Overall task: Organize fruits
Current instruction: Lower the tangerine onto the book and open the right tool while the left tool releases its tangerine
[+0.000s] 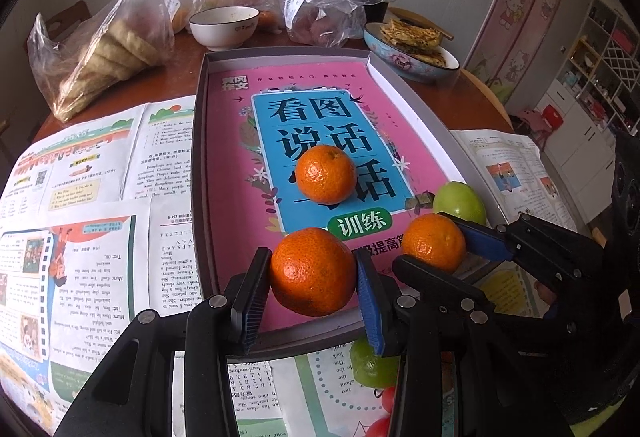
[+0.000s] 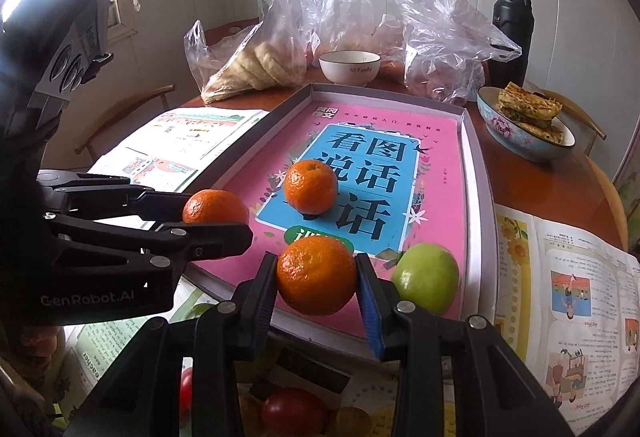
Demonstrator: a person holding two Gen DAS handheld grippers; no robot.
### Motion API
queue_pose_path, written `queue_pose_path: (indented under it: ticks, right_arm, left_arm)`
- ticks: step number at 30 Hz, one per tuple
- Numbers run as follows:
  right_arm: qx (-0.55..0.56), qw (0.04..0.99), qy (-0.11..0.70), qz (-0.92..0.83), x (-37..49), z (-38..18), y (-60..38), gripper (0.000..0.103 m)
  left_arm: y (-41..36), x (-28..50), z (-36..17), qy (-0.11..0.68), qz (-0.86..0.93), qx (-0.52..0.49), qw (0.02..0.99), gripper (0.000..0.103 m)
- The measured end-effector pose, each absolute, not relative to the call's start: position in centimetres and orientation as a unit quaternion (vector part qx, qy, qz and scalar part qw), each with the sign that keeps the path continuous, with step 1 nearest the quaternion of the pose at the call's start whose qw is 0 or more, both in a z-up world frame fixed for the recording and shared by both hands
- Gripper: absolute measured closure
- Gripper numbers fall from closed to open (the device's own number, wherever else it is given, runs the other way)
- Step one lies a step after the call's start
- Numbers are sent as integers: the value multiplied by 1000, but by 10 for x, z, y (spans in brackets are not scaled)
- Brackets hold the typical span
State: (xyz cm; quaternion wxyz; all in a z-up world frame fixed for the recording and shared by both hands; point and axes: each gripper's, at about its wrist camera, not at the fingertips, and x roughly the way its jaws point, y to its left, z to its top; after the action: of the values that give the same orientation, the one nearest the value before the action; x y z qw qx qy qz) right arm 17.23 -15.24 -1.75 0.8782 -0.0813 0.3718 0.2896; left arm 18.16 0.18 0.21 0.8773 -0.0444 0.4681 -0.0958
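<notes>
Each claw pinches one orange, and both hang low over the near end of the shallow box, which reads as two fruits about to be set down together.

The left claw [image 1: 314, 279] fills the lower middle of its own view, its blue pads pressed on either side of the left orange [image 1: 313, 271]. The right claw [image 2: 317, 283] sits in the lower middle of its view, squeezing the right orange [image 2: 316, 275] the same way. In the left view the right claw reaches in from the lower right, and the two held fruits sit just beside each other without touching.

The box [image 1: 200, 173] is lined with a pink book [image 1: 236, 157], which gives a flat, bright floor for the fruit. A loose orange [image 1: 326, 173] already rests near the middle of that cover, and a green apple [image 2: 426, 277] lies against the box's right wall at the near end. That apple sits just to the right of the right claw's orange, so my guess is that there is little room on that side; the open pink area to the left looks easier.

More fruit waits outside the box: in the right view a red one [image 2: 294, 411] shows at the bottom edge, under the claw.

Further back on the desk [image 2: 516, 173] stand a white bowl [image 2: 349, 67], plastic bags [image 2: 444, 37], a dish of flatbread [image 2: 524, 125] and a dark flask [image 2: 512, 33], all well clear of the box. Printed sheets [image 1: 80, 197] cover the desk on both sides.
</notes>
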Motion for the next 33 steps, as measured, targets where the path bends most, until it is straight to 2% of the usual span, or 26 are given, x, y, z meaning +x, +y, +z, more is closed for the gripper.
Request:
queue_pose_path:
  ticks: [21, 33]
  right_arm:
    - [-71, 870, 393, 287, 177, -23, -152, 64]
    - [-73, 872, 391, 286, 173, -21, -154, 61]
  left_arm:
    - [-1, 184, -5, 479, -92, -44, 872, 60]
    - [2, 183, -7, 485, -84, -46, 870, 60]
